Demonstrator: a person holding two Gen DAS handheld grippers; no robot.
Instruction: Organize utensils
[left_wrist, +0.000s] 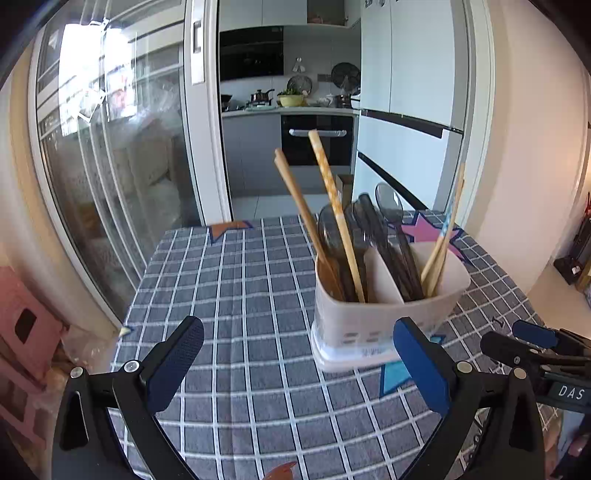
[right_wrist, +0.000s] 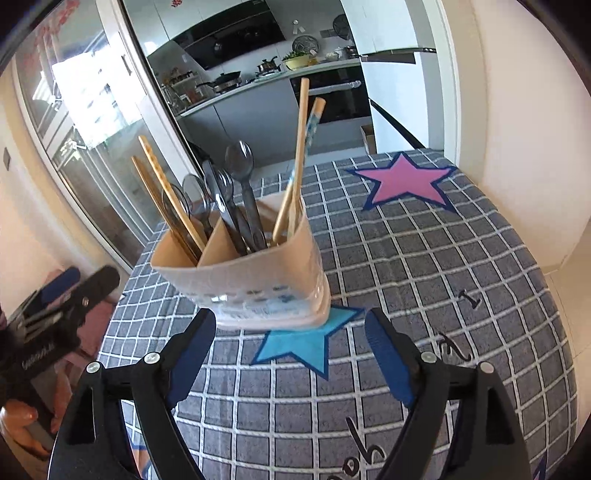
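White plastic utensil caddy (left_wrist: 384, 295), two compartments with a divider, stands upright on the grey checked tablecloth surface (left_wrist: 240, 295), right of centre in the left wrist view, centre-left in the right wrist view (right_wrist: 243, 280).

Contents, all upright, long axes near vertical and leaning a little:
- left compartment: two bamboo chopsticks (left_wrist: 317, 206) among dark smoky plastic spoons (right_wrist: 240, 184);
- right compartment: more of the dark cutlery, and a second chopstick pair, one with blue pattern (right_wrist: 303, 158), at the far right.

No loose utensil seen on the cloth in either view.

Left gripper (left_wrist: 295, 358): fingers spread wide, nothing between them; caddy lies ahead and to the right, base partly behind the right-hand pad.

Right gripper (right_wrist: 290, 354): fingers spread, empty; caddy just ahead, up-frame, base sitting on the light blue star print (right_wrist: 299, 343).

Judgement: right gripper lines up better with the caddy; left is offset. Sorting looks nearly or fully done; the mixed left compartment may be the remaining job.
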